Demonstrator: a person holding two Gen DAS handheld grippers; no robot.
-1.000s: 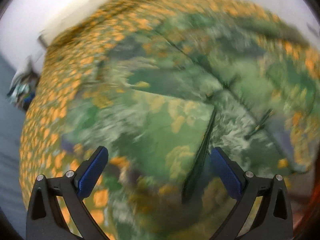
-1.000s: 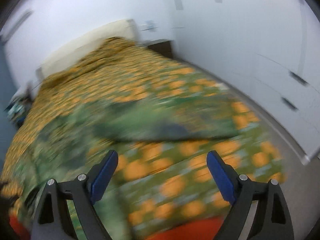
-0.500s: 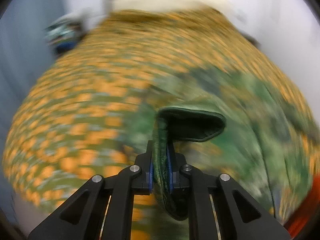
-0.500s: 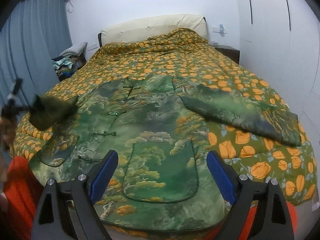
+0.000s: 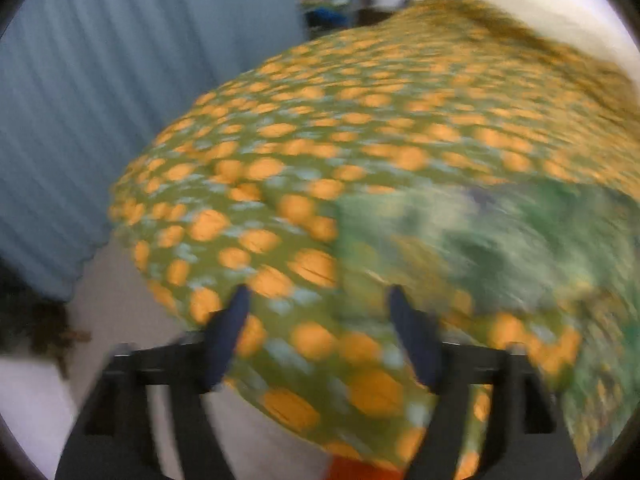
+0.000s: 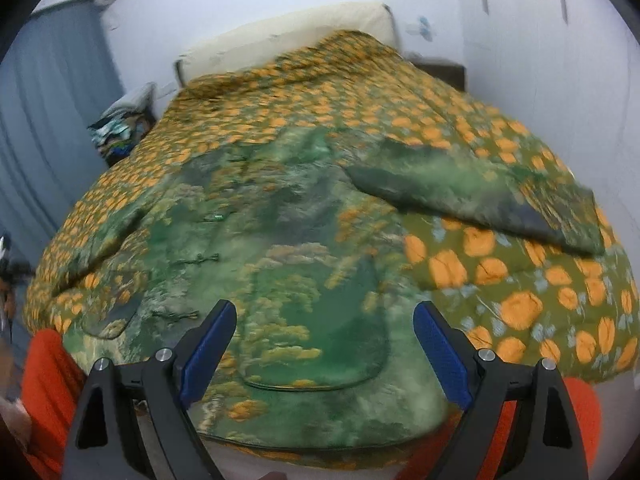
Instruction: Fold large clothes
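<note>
— Where's the jacket point(image 6: 280, 264) now?

— Spread face-up on the bed point(image 6: 520, 280), hem at the near edge, one sleeve point(image 6: 480, 196) lying out to the side across the orange-flowered quilt.

— And your fingers?

— My left gripper point(image 5: 320, 332) has just been opening; its fingers stand apart with only quilt behind them, nothing held. My right gripper point(image 6: 324, 340) hangs released above the patch pocket point(image 6: 316, 332).

— How will it handle?

— I judge it padded and soft, a bit heavy, with a smooth face that could slide. I'd pinch a sleeve cuff or a hem corner, where the edge is piped and firm.

— Anything unclear?

— The left view is badly smeared; the jacket's other sleeve is hard to make out, and the hem drops past the bed's edge.
</note>
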